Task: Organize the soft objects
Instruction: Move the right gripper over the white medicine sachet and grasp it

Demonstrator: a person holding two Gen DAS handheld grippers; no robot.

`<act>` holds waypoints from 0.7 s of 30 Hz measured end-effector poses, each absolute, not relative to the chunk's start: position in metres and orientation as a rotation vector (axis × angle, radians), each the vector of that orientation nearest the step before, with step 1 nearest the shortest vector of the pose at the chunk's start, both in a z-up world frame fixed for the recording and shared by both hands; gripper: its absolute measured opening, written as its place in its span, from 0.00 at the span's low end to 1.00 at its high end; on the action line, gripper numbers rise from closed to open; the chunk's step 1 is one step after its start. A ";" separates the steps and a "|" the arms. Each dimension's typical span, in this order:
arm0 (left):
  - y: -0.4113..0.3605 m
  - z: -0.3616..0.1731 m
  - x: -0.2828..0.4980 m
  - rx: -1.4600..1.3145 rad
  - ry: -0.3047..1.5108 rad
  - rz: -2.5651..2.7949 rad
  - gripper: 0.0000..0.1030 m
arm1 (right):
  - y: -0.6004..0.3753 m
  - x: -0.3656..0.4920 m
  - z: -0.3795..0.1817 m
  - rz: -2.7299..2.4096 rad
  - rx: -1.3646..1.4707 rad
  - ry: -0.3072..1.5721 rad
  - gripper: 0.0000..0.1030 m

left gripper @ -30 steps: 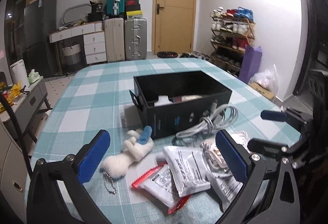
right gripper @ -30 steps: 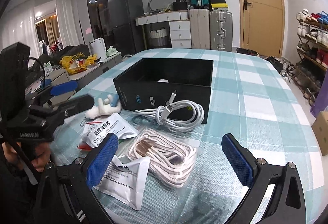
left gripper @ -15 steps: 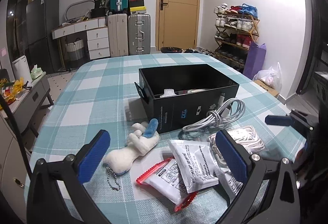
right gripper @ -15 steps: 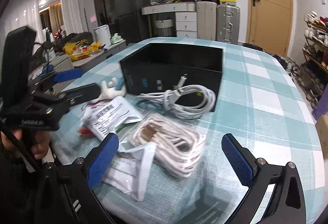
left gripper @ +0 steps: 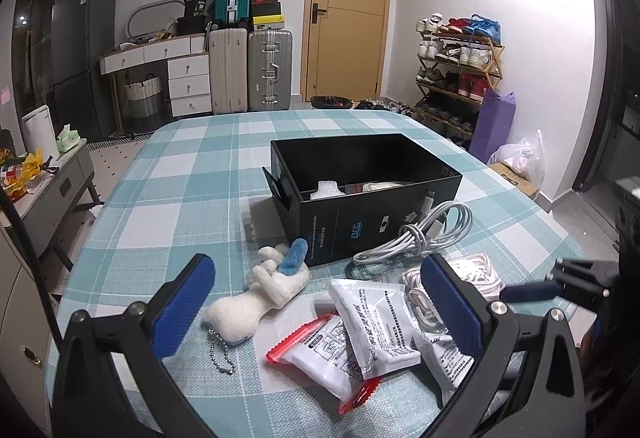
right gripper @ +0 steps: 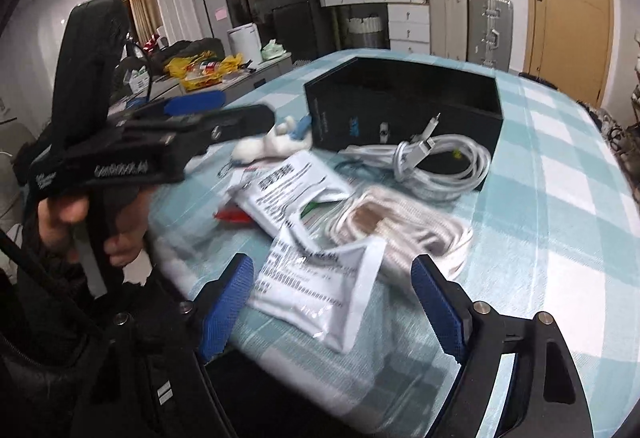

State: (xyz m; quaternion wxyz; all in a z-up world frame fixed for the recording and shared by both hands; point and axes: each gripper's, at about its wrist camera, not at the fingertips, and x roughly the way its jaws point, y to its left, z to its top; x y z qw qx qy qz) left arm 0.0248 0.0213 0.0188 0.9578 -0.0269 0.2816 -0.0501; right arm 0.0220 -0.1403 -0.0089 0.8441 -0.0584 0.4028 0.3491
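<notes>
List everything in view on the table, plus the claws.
table: 1, teal and white check cloth, under everything
box: 1, black, open, mid-table, some pale items inside
plush toy: 1, white with a blue part and a ball chain, left of the box front
cable coil: 1, white, leaning on the box front
bagged cable: 1, white in clear bag, in front of the coil
white packets: about 3, overlapping, near edge
red-edged pouch: 1, under a packet
left claw: 1, blue pads, open, empty
right claw: 1, blue pads, open, empty
</notes>
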 end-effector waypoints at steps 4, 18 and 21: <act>0.021 0.019 0.026 -0.055 0.574 -0.102 1.00 | -0.133 0.020 -0.014 0.751 -0.129 0.861 0.81; 0.024 0.017 0.028 -0.068 0.578 -0.098 1.00 | -0.087 0.019 -0.034 0.703 -0.263 0.836 0.67; 0.024 0.016 0.028 -0.065 0.577 -0.099 1.00 | -0.087 0.020 -0.035 0.715 -0.264 0.826 0.56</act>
